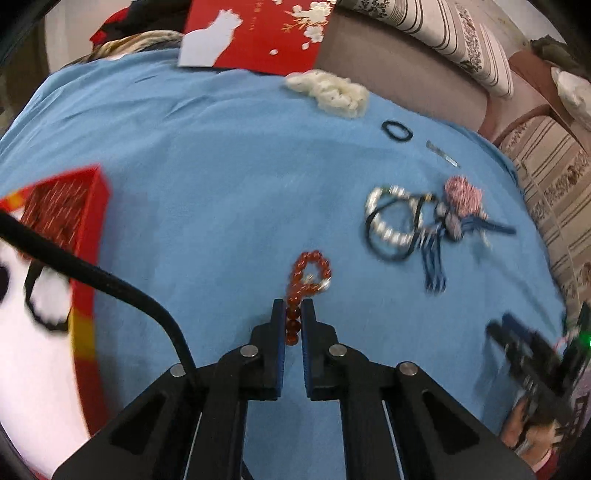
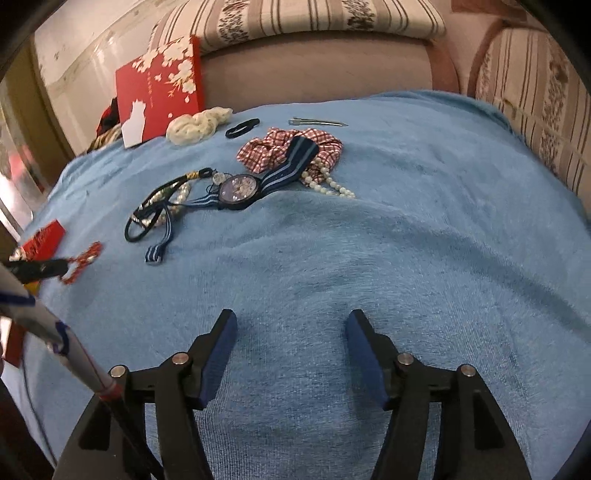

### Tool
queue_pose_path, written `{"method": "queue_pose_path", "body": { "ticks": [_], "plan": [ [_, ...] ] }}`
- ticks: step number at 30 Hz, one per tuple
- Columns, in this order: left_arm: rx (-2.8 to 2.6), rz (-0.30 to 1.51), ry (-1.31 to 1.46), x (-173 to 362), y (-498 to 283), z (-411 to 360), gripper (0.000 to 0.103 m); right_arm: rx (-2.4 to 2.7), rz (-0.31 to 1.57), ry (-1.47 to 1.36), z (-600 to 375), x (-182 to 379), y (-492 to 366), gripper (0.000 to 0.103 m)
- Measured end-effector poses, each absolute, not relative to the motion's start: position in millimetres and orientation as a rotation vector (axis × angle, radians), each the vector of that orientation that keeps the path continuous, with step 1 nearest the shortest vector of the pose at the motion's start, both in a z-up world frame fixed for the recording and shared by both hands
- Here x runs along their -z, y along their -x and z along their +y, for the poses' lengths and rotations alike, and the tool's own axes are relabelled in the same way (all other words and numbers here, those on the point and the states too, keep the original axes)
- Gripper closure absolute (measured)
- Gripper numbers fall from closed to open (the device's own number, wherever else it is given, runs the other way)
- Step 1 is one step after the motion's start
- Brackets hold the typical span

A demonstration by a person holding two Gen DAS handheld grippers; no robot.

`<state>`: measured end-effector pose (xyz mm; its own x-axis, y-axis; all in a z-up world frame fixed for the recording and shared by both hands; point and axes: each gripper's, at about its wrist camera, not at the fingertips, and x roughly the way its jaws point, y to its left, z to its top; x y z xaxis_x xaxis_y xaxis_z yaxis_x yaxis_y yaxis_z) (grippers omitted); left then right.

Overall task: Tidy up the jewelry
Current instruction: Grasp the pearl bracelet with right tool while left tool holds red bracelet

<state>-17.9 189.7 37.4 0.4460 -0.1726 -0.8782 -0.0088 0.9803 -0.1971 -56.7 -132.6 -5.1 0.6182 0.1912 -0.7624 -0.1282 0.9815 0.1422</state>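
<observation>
Surface: blue towel [image 2: 369, 258] spread over a cushion, striped sofa [image 2: 314, 18] behind.
Task thing: red bead bracelet [image 1: 308, 275], one end of its loop pinched in the left gripper [image 1: 293, 314], the rest lying forward of the tips on the towel or just above it; blur, cannot tell which.
Left gripper: clenched on the bracelet, beads visible between the pads.
Right gripper: [image 2: 291, 332] spread wide over bare towel, nothing between the jaws, well apart from the jewelry.
Destination, likely: red box [image 1: 70, 206] at the left edge of the left wrist view, open, with a white insert; well apart from the bracelet.
Pile: watch [image 2: 238, 190] with blue striped strap on top, pearl strand [image 2: 328, 186] beside it, checked scrunchie [image 2: 291, 147] behind, black cord [image 2: 147, 218] tangled with white beads at its left.
Loose items: black hair tie [image 2: 242, 128], metal hair clip [image 2: 317, 122], cream scrunchie [image 2: 195, 125], red lid [image 2: 159, 88] leaning on the sofa.
Step, judged: bracelet gripped, carry to box not yet done.
Risk 1: grip holds only a few round beads at the loop's end; they could roll out of the pads mid-carry.
Risk 2: dangling loop could catch on the box rim and pull free.
Risk 3: black cable [image 1: 110, 280] crosses between gripper and box; bracelet might snag it.
Risk 4: tangled pile; lifting the watch next could drag cord and pearls along.
</observation>
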Motion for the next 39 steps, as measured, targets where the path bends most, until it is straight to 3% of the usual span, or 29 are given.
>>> {"method": "queue_pose_path", "body": {
  "ticks": [11, 25, 33, 39],
  "plan": [
    [0.168, 1.066, 0.357, -20.5, 27.6, 221.7, 0.096, -0.159, 0.935, -0.017, -118.9, -1.0, 53.7, 0.035],
    [0.208, 1.070, 0.442, -18.6, 10.2, 214.8, 0.096, -0.350, 0.908, -0.057, -24.5, -70.2, -27.6, 0.035],
    [0.213, 1.081, 0.444, -18.1, 8.3, 212.9, 0.096, -0.480, 1.125, -0.221, 15.7, -33.1, -97.7, 0.043],
    [0.227, 1.077, 0.447, -20.8, 9.1, 211.4, 0.096, -0.378, 1.209, -0.122, 31.3, -5.6, -103.5, 0.046]
  ]
}}
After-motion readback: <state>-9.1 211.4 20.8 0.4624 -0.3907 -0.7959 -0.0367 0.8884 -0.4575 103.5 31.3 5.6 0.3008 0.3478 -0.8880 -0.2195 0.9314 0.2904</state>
